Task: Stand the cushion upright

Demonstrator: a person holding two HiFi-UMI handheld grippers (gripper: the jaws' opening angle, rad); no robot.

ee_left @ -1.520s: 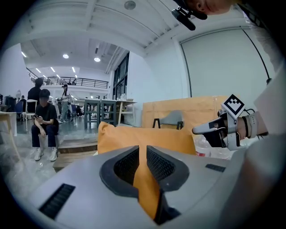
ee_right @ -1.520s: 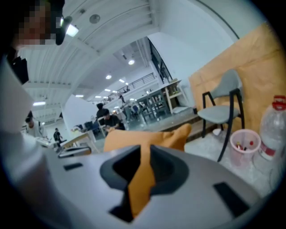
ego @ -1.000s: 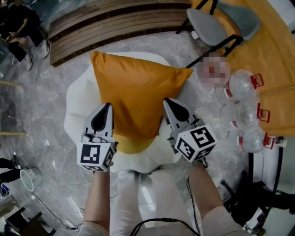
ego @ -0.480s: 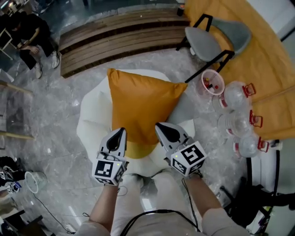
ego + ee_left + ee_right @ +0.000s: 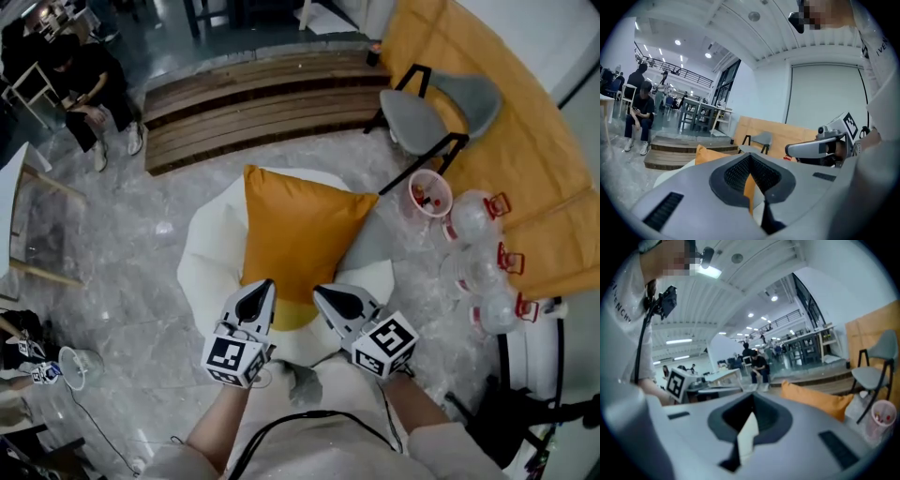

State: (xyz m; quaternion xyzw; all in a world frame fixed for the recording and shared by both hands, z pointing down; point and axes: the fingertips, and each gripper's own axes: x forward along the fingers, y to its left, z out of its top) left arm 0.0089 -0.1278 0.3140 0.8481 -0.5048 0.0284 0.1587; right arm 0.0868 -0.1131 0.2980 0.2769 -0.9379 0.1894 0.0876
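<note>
Grey left tool [image 5: 261,291], jaws together and empty, hovers just short of the near edge of the cushion [image 5: 300,239]. That cushion leans on the white beanbag [image 5: 208,267], apparently propped upright by it, so the right tool [image 5: 328,298], also closed on nothing, need not hold it.

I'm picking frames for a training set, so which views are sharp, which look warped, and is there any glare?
Head view: sharp, evenly lit, the cushion crisp, only faint sheen on the floor. Left gripper view: fisheye bend, dark corners, near jaws soft, ceiling lights small bright spots. Right gripper view: same bend, jaws blurrier than the hall behind.
</note>
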